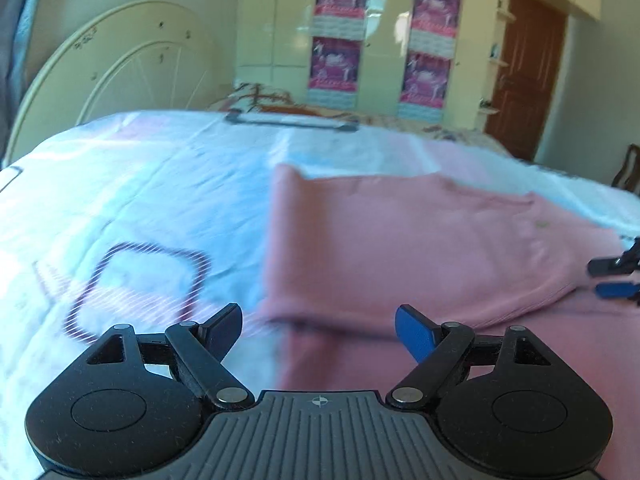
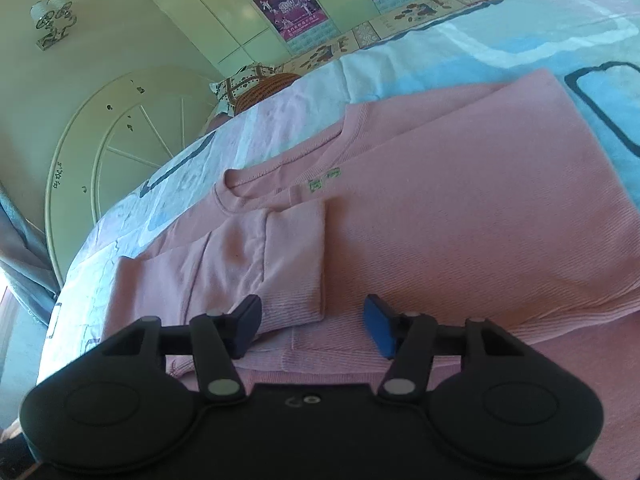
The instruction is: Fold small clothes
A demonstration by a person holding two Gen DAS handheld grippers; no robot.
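A pink long-sleeved top point(image 2: 460, 216) lies flat on the bed, neckline point(image 2: 240, 192) toward the headboard, with a small green mark point(image 2: 324, 180) on the chest. One sleeve point(image 2: 280, 264) is folded across the body. My right gripper point(image 2: 314, 324) hovers open over that sleeve's ribbed cuff point(image 2: 296, 304); the cuff lies between the fingers and the blue pad point(image 2: 378, 326) stands apart from it. My left gripper point(image 1: 318, 332) is open above the near left edge of the top point(image 1: 400, 240), nothing between its fingers. The right gripper point(image 1: 612, 278) shows at the right edge of the left wrist view.
The bed is covered by a white, blue and pink patterned sheet point(image 1: 140, 200). A cream headboard point(image 1: 120, 64) stands at the left, and a wardrobe with posters point(image 1: 340, 32) and a brown door point(image 1: 524, 68) are behind. A dark flat object point(image 1: 292, 122) lies at the bed's far edge.
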